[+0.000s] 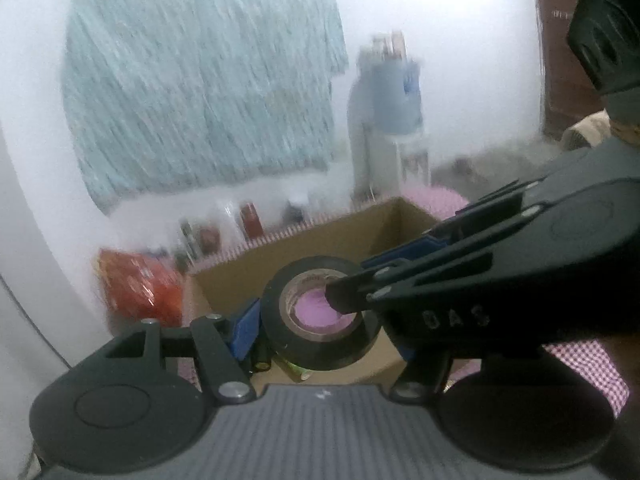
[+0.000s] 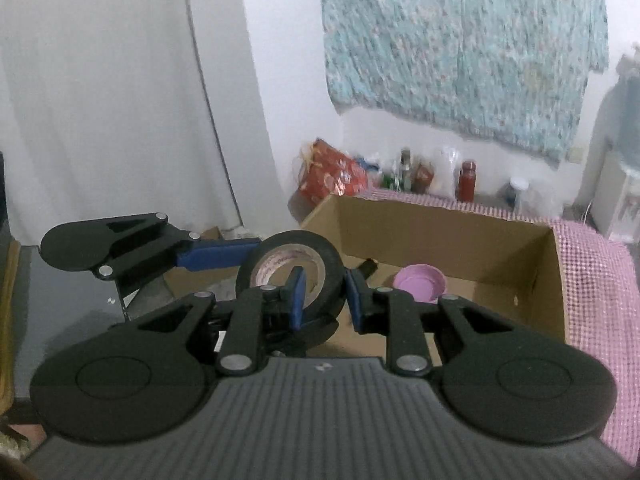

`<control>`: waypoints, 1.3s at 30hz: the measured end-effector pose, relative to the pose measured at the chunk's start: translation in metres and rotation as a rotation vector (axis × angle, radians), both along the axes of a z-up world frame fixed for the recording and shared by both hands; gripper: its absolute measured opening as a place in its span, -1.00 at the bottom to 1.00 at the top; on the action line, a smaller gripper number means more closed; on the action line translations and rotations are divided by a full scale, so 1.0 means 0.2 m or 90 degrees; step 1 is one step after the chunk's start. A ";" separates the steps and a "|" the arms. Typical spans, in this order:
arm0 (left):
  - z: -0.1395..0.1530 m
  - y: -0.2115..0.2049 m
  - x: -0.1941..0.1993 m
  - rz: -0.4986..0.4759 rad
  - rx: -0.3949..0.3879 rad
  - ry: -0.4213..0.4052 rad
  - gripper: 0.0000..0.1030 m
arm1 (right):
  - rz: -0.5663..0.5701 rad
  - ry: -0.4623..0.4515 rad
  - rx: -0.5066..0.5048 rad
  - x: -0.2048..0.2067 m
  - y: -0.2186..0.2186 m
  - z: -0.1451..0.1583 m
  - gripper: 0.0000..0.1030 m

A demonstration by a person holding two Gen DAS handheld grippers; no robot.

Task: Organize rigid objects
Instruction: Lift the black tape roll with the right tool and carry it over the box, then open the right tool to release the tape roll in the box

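A roll of black tape hangs over an open cardboard box. My left gripper spans the roll's outer sides. Its left blue pad presses the roll; its right finger is hidden behind the other gripper. In the right wrist view my right gripper is shut on the wall of the tape roll, one pad inside the hole and one outside. The left gripper's blue finger touches the roll from the left. A purple lid lies in the cardboard box.
The box stands on a pink checked cloth. Behind it are a red bag, several bottles and jars, and a water dispenser. A teal cloth hangs on the white wall. Small items lie in the box.
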State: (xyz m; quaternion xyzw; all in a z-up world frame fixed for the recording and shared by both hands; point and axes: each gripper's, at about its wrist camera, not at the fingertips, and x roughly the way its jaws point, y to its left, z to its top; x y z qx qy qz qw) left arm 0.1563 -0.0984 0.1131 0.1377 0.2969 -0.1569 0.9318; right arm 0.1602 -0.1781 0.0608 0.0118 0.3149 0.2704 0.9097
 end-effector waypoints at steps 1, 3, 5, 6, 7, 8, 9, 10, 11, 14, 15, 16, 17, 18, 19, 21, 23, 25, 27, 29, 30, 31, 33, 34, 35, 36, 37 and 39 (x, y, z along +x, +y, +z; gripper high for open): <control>-0.01 0.00 0.08 -0.002 -0.001 0.030 0.31 | 0.001 0.034 0.006 0.10 -0.02 -0.01 -0.57; -0.05 0.00 0.23 -0.003 0.000 0.091 0.31 | 0.009 0.097 0.009 0.27 -0.04 -0.04 -0.57; -0.11 -0.01 0.36 -0.003 0.010 0.144 0.31 | 0.014 0.158 0.008 0.41 -0.05 -0.09 -0.56; -0.14 -0.02 0.41 -0.002 0.017 0.168 0.31 | 0.017 0.184 0.005 0.48 -0.05 -0.13 -0.57; -0.18 -0.01 0.46 -0.003 0.028 0.192 0.31 | 0.018 0.209 -0.001 0.54 -0.04 -0.17 -0.57; -0.21 -0.02 0.50 -0.004 0.036 0.214 0.31 | 0.020 0.229 -0.010 0.58 -0.04 -0.20 -0.57; -0.26 -0.03 0.56 -0.002 0.046 0.240 0.31 | 0.021 0.246 -0.019 0.62 -0.02 -0.24 -0.57; -0.29 -0.04 0.59 -0.002 0.054 0.260 0.31 | 0.021 0.269 -0.023 0.67 -0.02 -0.28 -0.57; -0.31 -0.04 0.62 0.000 0.059 0.278 0.31 | 0.021 0.290 -0.025 0.68 -0.01 -0.32 -0.57; -0.39 -0.02 0.68 0.004 0.065 0.333 0.31 | 0.021 0.347 -0.025 0.73 -0.01 -0.42 -0.57; -0.41 -0.04 0.70 0.004 0.068 0.350 0.31 | 0.023 0.362 -0.026 0.75 -0.01 -0.45 -0.57; -0.43 -0.05 0.71 0.003 0.071 0.362 0.31 | 0.025 0.378 -0.028 0.78 -0.01 -0.47 -0.57; -0.45 -0.05 0.73 0.001 0.073 0.374 0.31 | 0.028 0.390 -0.031 0.80 0.00 -0.50 -0.57; -0.47 -0.05 0.74 0.000 0.076 0.386 0.31 | 0.031 0.402 -0.035 0.82 -0.01 -0.52 -0.57; -0.49 -0.06 0.75 -0.004 0.078 0.398 0.31 | 0.034 0.411 -0.041 0.84 -0.01 -0.54 -0.57; -0.53 -0.06 0.78 -0.010 0.089 0.422 0.31 | 0.044 0.426 -0.058 0.87 0.02 -0.57 -0.57; -0.57 -0.07 0.80 -0.013 0.088 0.455 0.30 | 0.053 0.442 -0.076 0.89 0.04 -0.61 -0.57; -0.59 -0.05 0.82 -0.007 0.077 0.492 0.30 | 0.062 0.450 -0.091 0.91 0.06 -0.63 -0.57; -0.60 -0.01 0.84 0.009 0.054 0.525 0.31 | 0.067 0.466 -0.095 0.92 0.08 -0.65 -0.56; -0.61 0.03 0.84 0.019 0.043 0.541 0.39 | 0.071 0.483 -0.091 0.94 0.10 -0.67 -0.54; -0.61 0.04 0.84 0.023 0.042 0.542 0.40 | 0.075 0.491 -0.087 0.94 0.11 -0.67 -0.54; -0.60 0.06 0.84 0.029 0.045 0.540 0.41 | 0.077 0.497 -0.081 0.95 0.12 -0.67 -0.54; -0.59 0.09 0.83 0.039 0.050 0.531 0.46 | 0.084 0.508 -0.064 0.95 0.14 -0.68 -0.54; -0.58 0.11 0.84 0.044 0.051 0.527 0.55 | 0.086 0.512 -0.055 0.95 0.15 -0.68 -0.53; -0.56 0.12 0.83 0.049 0.053 0.519 0.60 | 0.089 0.517 -0.044 0.95 0.16 -0.68 -0.52; -0.54 0.13 0.82 0.054 0.058 0.506 0.61 | 0.090 0.521 -0.035 0.95 0.16 -0.68 -0.50; -0.52 0.13 0.81 0.056 0.063 0.495 0.63 | 0.089 0.525 -0.026 0.95 0.17 -0.68 -0.46; -0.47 0.13 0.79 0.058 0.076 0.469 0.68 | 0.091 0.533 0.002 0.96 0.17 -0.67 -0.41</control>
